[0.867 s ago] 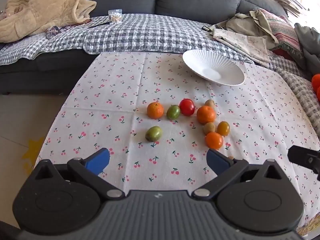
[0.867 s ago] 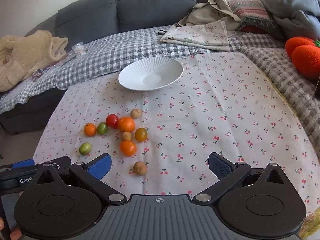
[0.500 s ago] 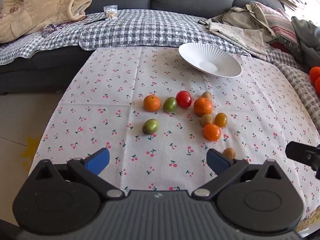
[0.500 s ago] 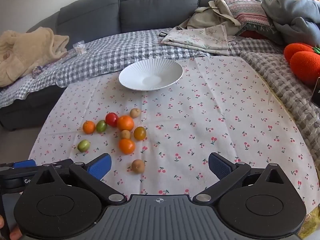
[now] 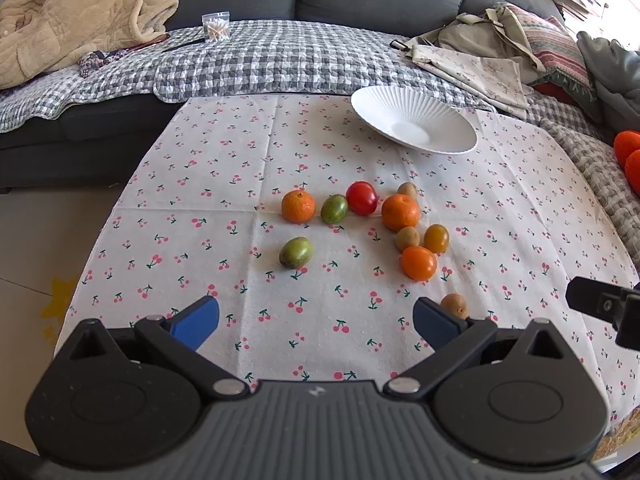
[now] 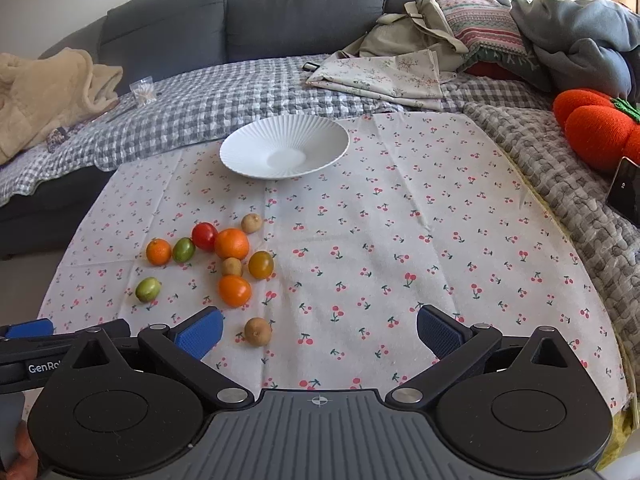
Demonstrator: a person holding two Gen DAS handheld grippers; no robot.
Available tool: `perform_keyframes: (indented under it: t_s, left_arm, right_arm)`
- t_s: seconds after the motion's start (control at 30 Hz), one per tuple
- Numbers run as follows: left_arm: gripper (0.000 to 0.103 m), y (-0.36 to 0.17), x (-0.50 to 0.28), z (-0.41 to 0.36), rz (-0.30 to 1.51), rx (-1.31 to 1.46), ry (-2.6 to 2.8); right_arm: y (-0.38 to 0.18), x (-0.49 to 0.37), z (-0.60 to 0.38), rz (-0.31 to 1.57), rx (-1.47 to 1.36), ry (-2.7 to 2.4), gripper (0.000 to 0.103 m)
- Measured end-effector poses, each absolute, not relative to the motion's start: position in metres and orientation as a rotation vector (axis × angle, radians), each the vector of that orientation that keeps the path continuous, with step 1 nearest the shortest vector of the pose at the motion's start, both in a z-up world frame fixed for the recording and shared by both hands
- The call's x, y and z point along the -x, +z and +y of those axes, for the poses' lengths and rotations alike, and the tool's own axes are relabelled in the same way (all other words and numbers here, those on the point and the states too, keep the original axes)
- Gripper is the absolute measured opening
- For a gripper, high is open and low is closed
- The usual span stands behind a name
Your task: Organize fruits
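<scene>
Several small fruits lie loose on the cherry-print cloth point(image 5: 240, 168): an orange mandarin point(image 5: 298, 207), a red tomato point(image 5: 361, 198), a bigger orange point(image 5: 401, 212), a green fruit point(image 5: 296, 252) and a brown kiwi point(image 5: 454, 305) nearest me. An empty white ribbed bowl point(image 5: 414, 124) stands behind them; it also shows in the right wrist view point(image 6: 285, 146). My left gripper point(image 5: 316, 320) is open and empty, short of the fruits. My right gripper point(image 6: 318, 330) is open and empty, with the kiwi point(image 6: 258, 331) just inside its left finger.
A grey sofa with a checked blanket point(image 5: 260, 56), a beige blanket point(image 5: 60, 12) and piled clothes point(image 6: 460, 40) lies behind the table. Orange knitted cushions point(image 6: 592, 128) and a phone point(image 6: 626, 190) sit at the right. The floor point(image 5: 32, 240) drops off left.
Both grippers have drawn back and risen a little, so the fruits sit farther up in the views and the kiwi has come into the left view. Both stay open.
</scene>
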State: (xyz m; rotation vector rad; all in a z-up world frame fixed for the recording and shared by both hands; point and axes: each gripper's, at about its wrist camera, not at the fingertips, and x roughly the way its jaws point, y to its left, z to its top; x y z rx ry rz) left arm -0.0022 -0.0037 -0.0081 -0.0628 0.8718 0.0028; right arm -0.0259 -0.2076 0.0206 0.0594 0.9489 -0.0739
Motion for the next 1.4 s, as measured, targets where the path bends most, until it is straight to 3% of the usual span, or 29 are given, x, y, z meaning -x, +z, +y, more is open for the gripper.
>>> perform_keyframes:
  t_s: [0.97, 1.4]
  left_arm:
    - [0.102, -0.0155, 0.0006, -0.0036, 0.879, 0.057, 0.004]
    - [0.102, -0.0154, -0.0006, 0.0005, 0.852, 0.078, -0.026]
  right_arm:
    - [0.0214, 0.0274, -0.2032, 0.915, -0.019, -0.039, 0.103]
    - [0.0216, 0.0344, -0.2111, 0.799, -0.053, 0.023, 0.103]
